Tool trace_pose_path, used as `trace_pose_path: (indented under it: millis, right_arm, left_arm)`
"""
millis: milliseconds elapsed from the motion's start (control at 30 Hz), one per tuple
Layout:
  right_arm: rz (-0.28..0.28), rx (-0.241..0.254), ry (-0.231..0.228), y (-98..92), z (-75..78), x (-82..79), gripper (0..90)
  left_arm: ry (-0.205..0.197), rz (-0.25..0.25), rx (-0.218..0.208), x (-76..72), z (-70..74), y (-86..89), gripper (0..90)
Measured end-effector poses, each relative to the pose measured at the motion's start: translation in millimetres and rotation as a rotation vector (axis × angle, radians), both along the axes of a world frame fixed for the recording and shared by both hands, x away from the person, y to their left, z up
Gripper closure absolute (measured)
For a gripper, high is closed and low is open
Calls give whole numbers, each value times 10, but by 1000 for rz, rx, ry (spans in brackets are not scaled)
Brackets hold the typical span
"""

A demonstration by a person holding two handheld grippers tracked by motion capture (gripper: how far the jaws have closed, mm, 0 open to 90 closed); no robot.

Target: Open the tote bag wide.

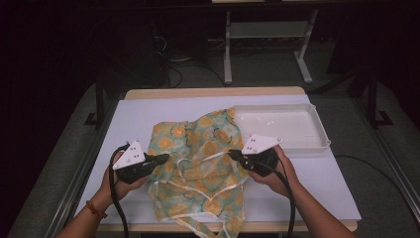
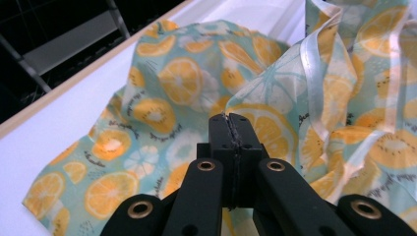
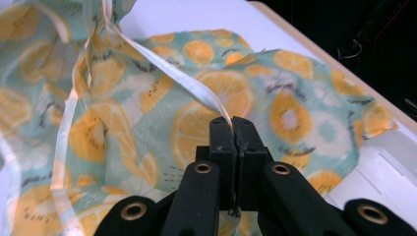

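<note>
A thin teal cloth [image 1: 198,148] printed with orange slices lies crumpled on the white table top [image 1: 138,116], and its white straps [image 1: 198,163] trail over it. My left gripper [image 1: 166,158] is at the cloth's left side, shut. In the left gripper view its jaws [image 2: 231,118] pinch a raised fold of the cloth [image 2: 167,83]. My right gripper [image 1: 231,153] is at the cloth's right side, shut. In the right gripper view a white strap [image 3: 167,69] runs taut into the closed jaws [image 3: 232,120], above the cloth [image 3: 290,108].
A white shallow tray [image 1: 317,124] stands at the back right of the table, with the cloth's far corner over its left rim. The cloth's lower end hangs over the table's front edge [image 1: 277,225]. Beyond the table are dark floor and a metal frame [image 1: 228,44].
</note>
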State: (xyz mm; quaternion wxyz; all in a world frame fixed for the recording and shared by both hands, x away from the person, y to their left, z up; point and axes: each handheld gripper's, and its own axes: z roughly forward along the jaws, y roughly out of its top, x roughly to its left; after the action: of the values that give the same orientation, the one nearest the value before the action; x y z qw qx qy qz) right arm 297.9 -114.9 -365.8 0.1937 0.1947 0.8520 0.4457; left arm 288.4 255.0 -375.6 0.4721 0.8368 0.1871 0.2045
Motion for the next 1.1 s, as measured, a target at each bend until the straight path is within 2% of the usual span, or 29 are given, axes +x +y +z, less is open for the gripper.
trace_pose_path:
  millis: [167, 233, 333, 567, 600, 733, 833, 933, 1100]
  right_arm:
    - [-34, 29, 10, -25, 46, 156, 884]
    - [-45, 41, 23, -28, 50, 222, 883]
    - [-63, 28, 21, -11, 45, 306, 883]
    - [-113, 21, 38, -1, -11, 504, 887]
    - [-116, 23, 38, -1, -17, 526, 887]
    - [-136, 22, 25, -15, -19, 576, 891]
    - [-153, 48, 15, -41, 32, 616, 892]
    - [-164, 51, 4, -44, 68, 650, 892]
    - [-174, 75, -1, -20, 125, 736, 893]
  left_arm:
    - [-11, 17, -30, 73, 25, 26, 900]
    - [-16, 22, -29, 102, 30, 33, 900]
    - [-28, 37, -20, 161, 37, 35, 900]
    - [-26, 78, -48, 335, 13, 58, 900]
    - [-37, 85, -38, 352, 14, 53, 900]
    - [-48, 99, -53, 426, 35, 36, 900]
    - [-53, 100, -60, 457, 56, 20, 900]
    - [-67, 111, -65, 491, 77, 10, 900]
    - [-81, 137, -96, 551, 109, 34, 900]
